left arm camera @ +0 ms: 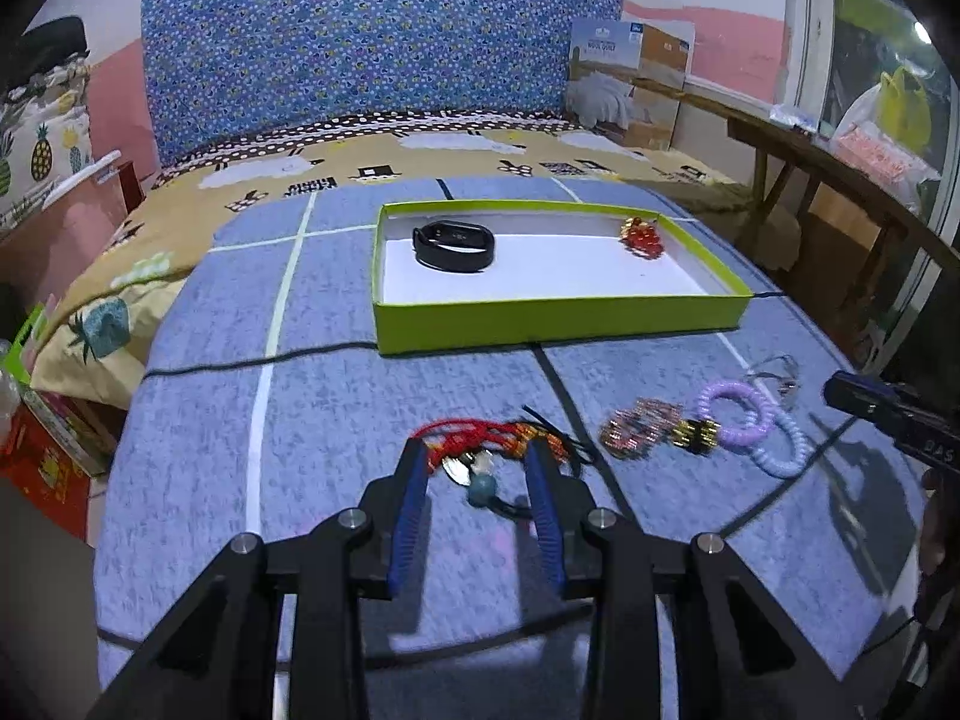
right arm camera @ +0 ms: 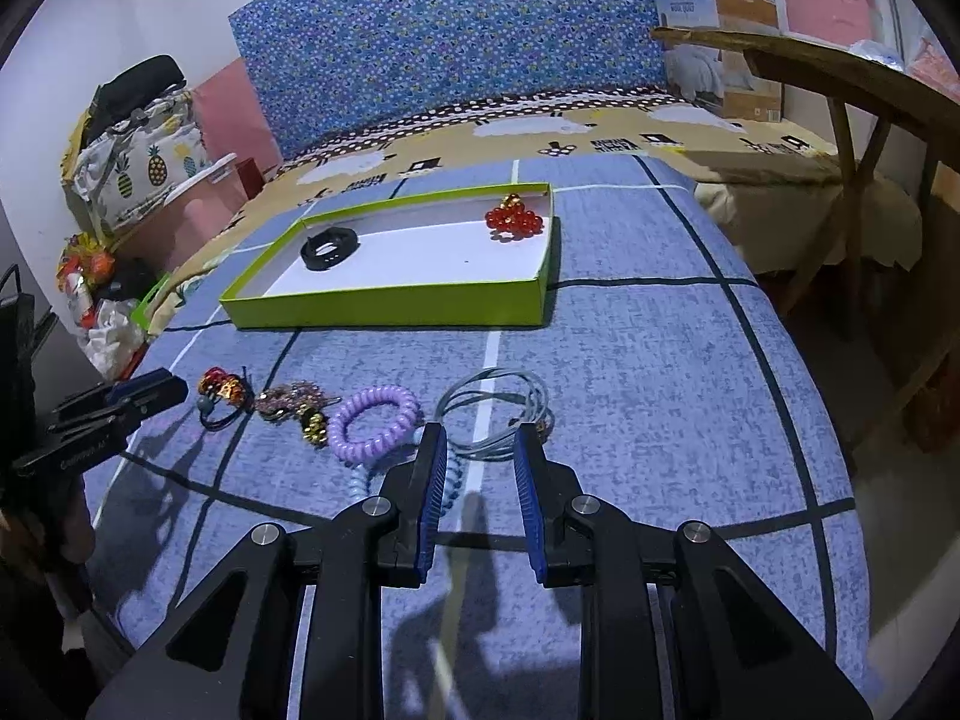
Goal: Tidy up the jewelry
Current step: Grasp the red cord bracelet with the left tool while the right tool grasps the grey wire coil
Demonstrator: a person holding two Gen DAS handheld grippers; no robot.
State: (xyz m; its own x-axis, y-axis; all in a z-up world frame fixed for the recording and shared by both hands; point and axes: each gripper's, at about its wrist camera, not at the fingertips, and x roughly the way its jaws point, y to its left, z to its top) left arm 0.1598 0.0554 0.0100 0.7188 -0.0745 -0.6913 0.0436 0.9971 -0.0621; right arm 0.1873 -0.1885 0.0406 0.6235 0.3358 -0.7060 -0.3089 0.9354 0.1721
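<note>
Blue-grey checked bedspread (left arm camera: 600,540) covers the bed on which we work, with a blue dotted headboard (left arm camera: 372,48) behind. We note a shallow lime-green cardboard tray with a white floor (left arm camera: 558,315) lying flat toward the headboard; inside it sit a black wristband (left arm camera: 454,246) at one end and a cluster of red beads (left arm camera: 643,238) at the other, well apart. Nearer to us a row of loose pieces lies on the bedspread: a red braided cord bracelet with a pale bead (left arm camera: 480,456), a pink sequinned hair tie (left arm camera: 639,433), a lilac spiral coil band (left arm camera: 737,414), a pale blue spiral coil band (left arm camera: 783,450) and a thin grey cord necklace (right arm camera: 498,411). Our left claw (left arm camera: 477,456) stands open, fingers either side of the red bracelet, contact unclear. Our right claw (right arm camera: 477,441) is likewise open, low over the grey necklace, gripping nothing.
</note>
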